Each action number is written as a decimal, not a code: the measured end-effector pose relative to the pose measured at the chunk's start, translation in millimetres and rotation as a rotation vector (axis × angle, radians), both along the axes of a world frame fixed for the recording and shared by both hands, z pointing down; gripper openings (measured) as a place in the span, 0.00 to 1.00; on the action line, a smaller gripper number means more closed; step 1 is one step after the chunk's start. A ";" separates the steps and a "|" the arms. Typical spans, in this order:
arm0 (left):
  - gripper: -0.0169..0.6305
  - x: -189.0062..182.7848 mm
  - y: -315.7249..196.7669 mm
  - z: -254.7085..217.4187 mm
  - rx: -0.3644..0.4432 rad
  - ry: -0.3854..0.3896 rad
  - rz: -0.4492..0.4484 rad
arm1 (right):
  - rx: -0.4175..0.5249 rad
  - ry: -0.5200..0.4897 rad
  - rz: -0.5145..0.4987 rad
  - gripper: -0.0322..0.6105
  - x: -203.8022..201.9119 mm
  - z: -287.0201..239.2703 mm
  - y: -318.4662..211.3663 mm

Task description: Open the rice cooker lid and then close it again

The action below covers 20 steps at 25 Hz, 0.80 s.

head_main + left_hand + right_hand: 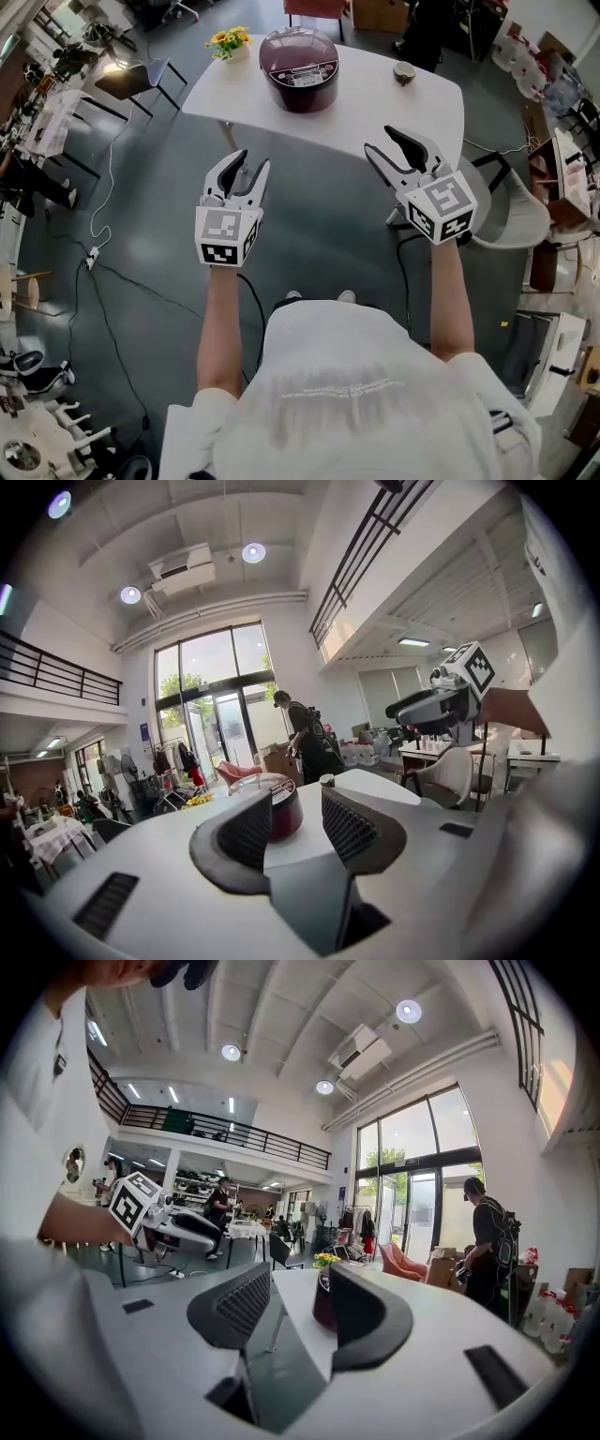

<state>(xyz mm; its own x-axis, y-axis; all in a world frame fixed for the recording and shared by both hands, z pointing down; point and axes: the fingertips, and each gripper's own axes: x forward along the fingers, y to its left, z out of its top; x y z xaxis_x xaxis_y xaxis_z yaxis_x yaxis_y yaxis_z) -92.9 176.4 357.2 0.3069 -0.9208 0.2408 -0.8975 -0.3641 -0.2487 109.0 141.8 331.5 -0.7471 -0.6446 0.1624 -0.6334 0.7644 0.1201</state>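
I am looking down over the wearer's white shirt at a grey floor and a white table. The cooker sits on the far side of the table with its dark lid down. Yellow flowers stand just to its left and a small cup is well to its right.

Both arms reach forward, short of the table. The left hand-held gripper hangs over the floor near the table's near edge. Its jaws are partly apart with nothing between them. The right hand-held gripper is held before the table's near right part. Its jaws are spread wider and are also empty. Both are well apart from the cooker.

The head view does not show the room at eye level; the gripper views do. In the left gripper view the cooker appears far off in the gap between the ribbed pads, untouched. The cup shows just right of it. A person stands behind the table by tall windows. The other gripper floats at the right edge, near a pale chair.

In the right gripper view the right jaw hides most of the cooker. Only its dark side shows, with the flowers behind. The left gripper's marker cube shows at left.
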 end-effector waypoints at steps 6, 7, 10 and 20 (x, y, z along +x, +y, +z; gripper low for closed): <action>0.30 14.1 6.1 17.2 -0.043 0.005 -0.034 | -0.035 0.025 -0.033 0.39 15.7 20.9 1.0; 0.30 16.3 6.9 19.4 -0.051 0.006 -0.039 | -0.043 0.029 -0.038 0.40 17.6 24.0 0.6; 0.30 23.8 4.7 25.9 -0.072 0.003 -0.036 | -0.060 0.040 -0.048 0.41 21.9 31.7 -2.3; 0.30 28.2 -45.3 47.4 -0.097 0.030 0.007 | -0.086 0.098 -0.035 0.42 17.4 52.2 -40.2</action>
